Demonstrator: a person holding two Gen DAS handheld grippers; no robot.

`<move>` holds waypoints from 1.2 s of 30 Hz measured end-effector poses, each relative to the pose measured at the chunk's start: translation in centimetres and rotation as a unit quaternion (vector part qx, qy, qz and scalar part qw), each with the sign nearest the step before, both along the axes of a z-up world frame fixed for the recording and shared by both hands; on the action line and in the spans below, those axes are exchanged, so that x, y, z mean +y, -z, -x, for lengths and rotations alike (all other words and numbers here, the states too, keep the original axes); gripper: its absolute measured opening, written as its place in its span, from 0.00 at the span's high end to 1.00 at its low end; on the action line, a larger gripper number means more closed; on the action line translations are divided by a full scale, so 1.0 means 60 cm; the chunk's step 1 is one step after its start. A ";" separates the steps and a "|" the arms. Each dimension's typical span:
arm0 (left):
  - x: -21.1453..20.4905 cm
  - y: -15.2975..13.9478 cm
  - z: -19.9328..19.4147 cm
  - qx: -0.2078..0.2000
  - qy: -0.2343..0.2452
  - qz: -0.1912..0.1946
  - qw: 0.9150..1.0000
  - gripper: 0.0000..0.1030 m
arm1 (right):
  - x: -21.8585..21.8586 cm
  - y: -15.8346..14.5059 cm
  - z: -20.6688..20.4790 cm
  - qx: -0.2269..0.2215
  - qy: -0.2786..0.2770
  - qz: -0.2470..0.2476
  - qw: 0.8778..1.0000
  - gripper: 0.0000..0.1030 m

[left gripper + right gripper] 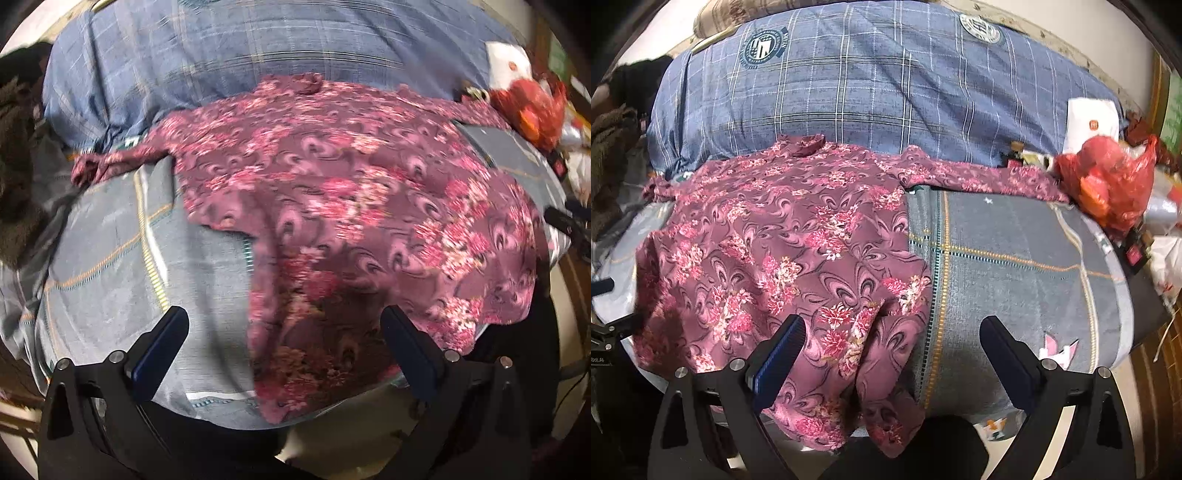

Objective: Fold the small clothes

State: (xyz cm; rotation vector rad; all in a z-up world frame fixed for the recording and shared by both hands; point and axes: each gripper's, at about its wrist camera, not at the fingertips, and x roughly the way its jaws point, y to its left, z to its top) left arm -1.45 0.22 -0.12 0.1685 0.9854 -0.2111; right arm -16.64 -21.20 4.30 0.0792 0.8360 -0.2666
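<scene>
A maroon garment with pink flowers (351, 192) (790, 236) lies spread on a grey-blue bedsheet (122, 280) (1015, 258), its hem hanging over the near edge. One sleeve (110, 162) stretches left, the other sleeve (979, 173) runs right along the back. My left gripper (284, 328) hovers open over the garment's lower left edge, nothing between its fingers. Over the lower right hem hangs my right gripper (892, 336), likewise open and holding nothing. The left view is motion-blurred.
A blue plaid quilt (868, 88) is piled behind the garment. A red plastic bag (1108, 184) and a white box (1091, 122) sit at the right, with clutter and a black power strip (1134, 251). Dark brown cloth (18, 166) lies at the left.
</scene>
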 end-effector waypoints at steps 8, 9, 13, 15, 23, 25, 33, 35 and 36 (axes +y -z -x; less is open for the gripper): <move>0.134 -0.001 -0.054 0.046 -0.105 0.074 0.991 0.00 | -0.069 0.012 0.011 0.009 0.037 -0.047 0.998 0.13; 0.134 0.003 -0.053 0.051 -0.106 0.079 0.990 0.00 | -0.081 0.018 0.013 0.013 0.042 -0.063 0.997 0.14; 0.097 0.027 -0.041 0.084 -0.062 0.114 0.988 0.00 | -0.107 0.044 0.019 0.029 0.050 -0.118 0.991 0.15; 0.062 0.033 -0.034 0.089 -0.028 0.116 0.989 0.00 | -0.112 0.061 0.018 0.041 0.046 -0.147 0.987 0.15; -0.015 0.048 -0.054 0.099 0.049 0.054 0.992 0.98 | -0.070 0.108 0.001 0.077 -0.047 -0.182 0.979 0.88; 0.003 0.036 -0.061 0.101 0.040 0.057 0.992 0.98 | -0.061 0.094 0.003 0.075 -0.068 -0.165 0.981 0.96; 0.147 -0.029 -0.030 0.115 -0.015 0.142 0.983 0.98 | -0.118 -0.006 0.093 -0.027 -0.069 -0.278 0.958 0.97; 0.166 0.004 -0.022 0.145 -0.038 0.119 0.982 0.98 | -0.120 0.022 0.094 0.011 -0.048 -0.264 0.963 0.97; 0.170 0.017 -0.020 0.155 -0.043 0.117 0.980 0.97 | -0.122 0.049 0.090 0.046 -0.030 -0.254 0.966 0.97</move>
